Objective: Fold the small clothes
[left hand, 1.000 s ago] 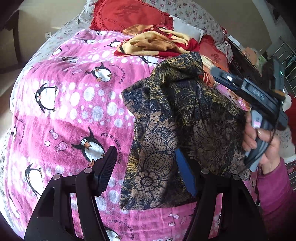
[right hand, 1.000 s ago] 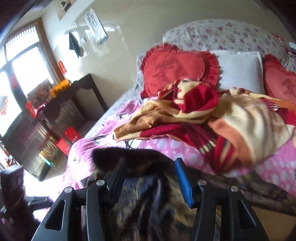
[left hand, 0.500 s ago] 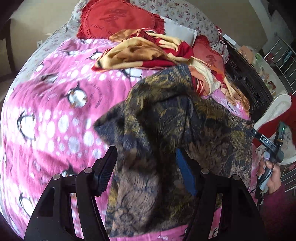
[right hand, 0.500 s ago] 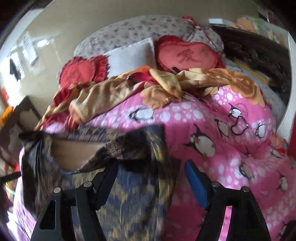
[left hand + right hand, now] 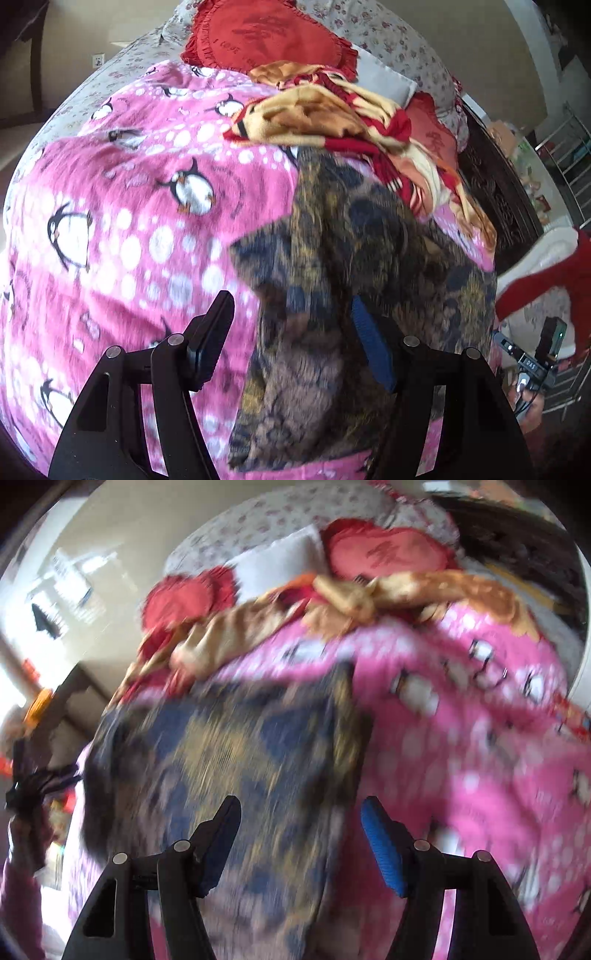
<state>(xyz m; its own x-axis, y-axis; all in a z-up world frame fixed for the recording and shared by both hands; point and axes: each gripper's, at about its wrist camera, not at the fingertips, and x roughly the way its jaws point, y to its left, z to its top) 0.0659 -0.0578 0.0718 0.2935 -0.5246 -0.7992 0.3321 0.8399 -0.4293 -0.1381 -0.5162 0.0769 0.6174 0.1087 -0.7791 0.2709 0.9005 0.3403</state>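
Navy-and-gold garment (image 5: pixel 351 240) lies between open jaws of left gripper (image 5: pixel 291 325) and closing jaws of right gripper (image 5: pixel 301 812), labelled "DAS".

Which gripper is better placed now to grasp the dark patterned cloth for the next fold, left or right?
Probably the right gripper: the dark patterned cloth lies between its closing jaws, untouched. In the left gripper the cloth sits only against the blue finger, the other over the pink blanket.

Patterned garment (image 5: pixel 351 295) lies spread on the penguin blanket (image 5: pixel 129 240) covering the bed, at its near right part in the left wrist view. Behind it a crumpled blanket (image 5: pixel 332 118) rests on the bed; behind that, heart cushions (image 5: pixel 258 37) and a pillow (image 5: pixel 384 79) at the head.
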